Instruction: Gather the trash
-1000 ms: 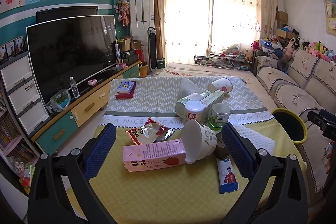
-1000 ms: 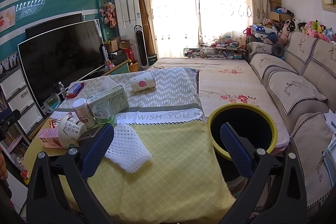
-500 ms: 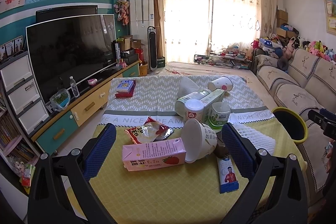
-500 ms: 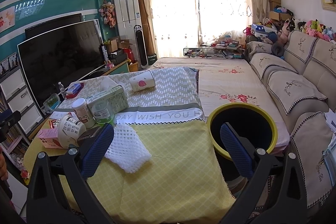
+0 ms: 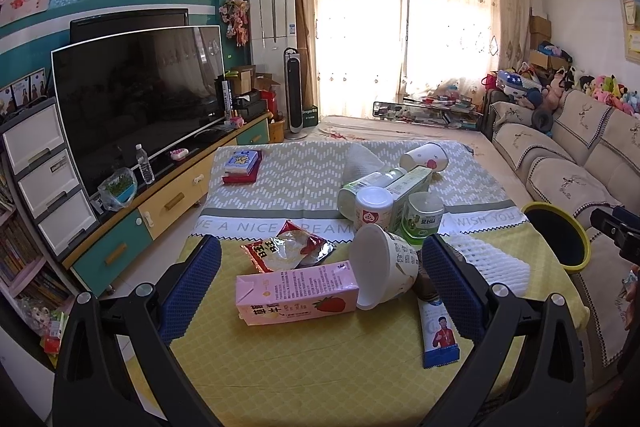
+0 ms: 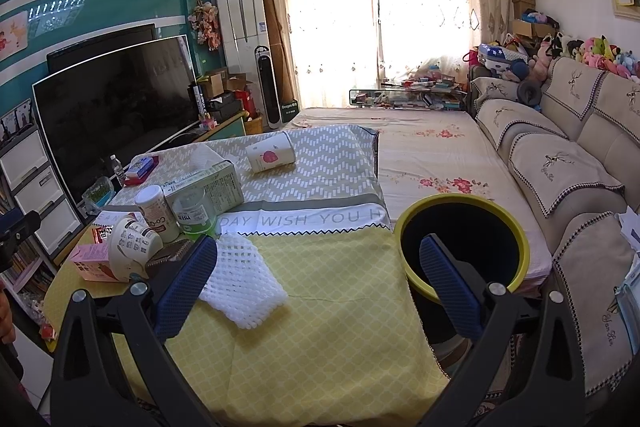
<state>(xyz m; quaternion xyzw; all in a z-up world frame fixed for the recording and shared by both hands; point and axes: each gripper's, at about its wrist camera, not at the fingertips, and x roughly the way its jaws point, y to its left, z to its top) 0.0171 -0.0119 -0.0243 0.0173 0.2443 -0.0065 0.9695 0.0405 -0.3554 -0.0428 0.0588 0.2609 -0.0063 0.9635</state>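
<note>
Both hand-held grippers, left (image 5: 320, 283) and right (image 6: 316, 283), wide open, empty; tablecloth (image 6: 304, 219) lettering "DAY WISH YOU".

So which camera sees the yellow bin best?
The right wrist view: the yellow bin shows its whole rim and dark inside, partly behind one gripper finger. The left wrist view catches only a small part of it at the right edge.

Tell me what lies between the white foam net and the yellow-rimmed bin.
Only bare yellow tablecloth. The right wrist view shows nothing lying between the foam net and the bin, which stands just off the table's edge.
</note>
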